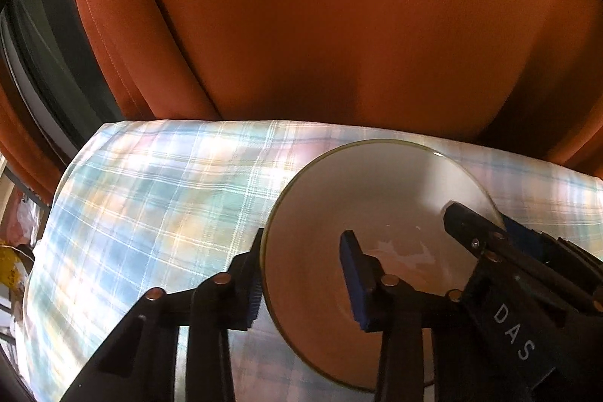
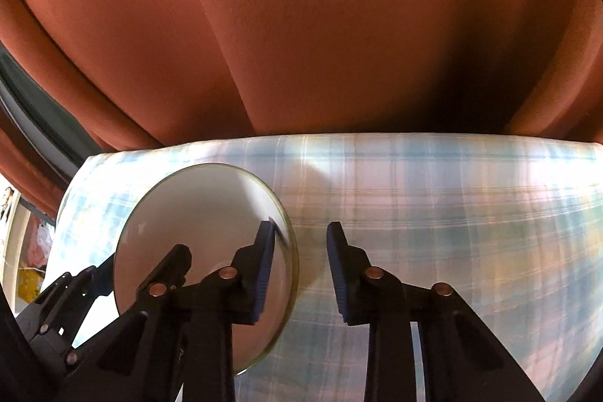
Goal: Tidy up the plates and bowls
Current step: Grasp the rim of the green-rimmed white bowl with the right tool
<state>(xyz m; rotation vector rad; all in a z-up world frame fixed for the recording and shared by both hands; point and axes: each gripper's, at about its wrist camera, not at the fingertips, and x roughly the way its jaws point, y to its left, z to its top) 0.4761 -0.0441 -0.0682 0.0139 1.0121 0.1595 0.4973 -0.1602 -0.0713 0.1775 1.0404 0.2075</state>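
A single white bowl with a thin gold rim rests on the plaid-covered bench, near its far edge, in front of an orange upholstered seat back. The left gripper straddles the bowl's left rim: one blue pad outside, one inside, with a visible gap, so the jaws stand partly open and do not clamp. The right gripper straddles the opposite rim the same way, jaws partly open with the wall between them untouched.

The left wrist view alone shows faint pale smears on the bowl's inner floor and lettering on the other tool. The right wrist view shows more bare cloth beyond the bowl.

The bowl's near edge is hidden behind the tool frames. Clutter at the left margins is too blurred to identify.
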